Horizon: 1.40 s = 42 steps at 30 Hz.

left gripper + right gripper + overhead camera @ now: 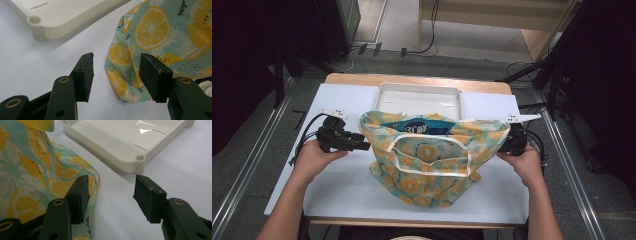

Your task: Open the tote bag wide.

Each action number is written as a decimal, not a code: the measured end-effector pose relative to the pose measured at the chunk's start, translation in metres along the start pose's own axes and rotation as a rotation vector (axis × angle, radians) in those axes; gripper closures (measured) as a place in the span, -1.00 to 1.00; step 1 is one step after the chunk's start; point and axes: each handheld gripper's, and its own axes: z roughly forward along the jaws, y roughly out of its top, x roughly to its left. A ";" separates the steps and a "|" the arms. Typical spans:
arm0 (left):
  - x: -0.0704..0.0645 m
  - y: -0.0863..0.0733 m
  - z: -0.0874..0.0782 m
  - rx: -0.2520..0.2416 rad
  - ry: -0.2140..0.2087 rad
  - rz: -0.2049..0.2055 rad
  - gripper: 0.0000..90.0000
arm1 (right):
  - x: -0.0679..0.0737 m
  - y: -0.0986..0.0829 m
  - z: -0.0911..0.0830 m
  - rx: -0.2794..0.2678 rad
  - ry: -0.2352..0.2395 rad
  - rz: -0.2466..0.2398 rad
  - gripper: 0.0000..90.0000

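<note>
My left claw point(115, 75) is spread wide, its matte black padded jaws flanking a crumpled corner of the fabric bag point(155, 42) without pinching it. My right claw point(111, 197) is spread too, its left jaw against the bag's soft edge, the other over bare surface. The bag point(427, 155) sits mid-frame in the high view, thin teal cloth printed with lemon slices, cream trim, its mouth gaping around a blue packet point(424, 127). Behind it, upper centre, lies a rigid cream plastic tray point(419, 95) with ribbed walls on the smooth white surface point(342, 185). My forearms enter from the bottom, hands level at the bag's two sides.
</note>
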 end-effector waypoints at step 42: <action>-0.024 0.049 -0.037 0.016 -0.089 0.108 0.21 | 0.013 0.038 -0.062 -0.008 0.086 -0.079 0.39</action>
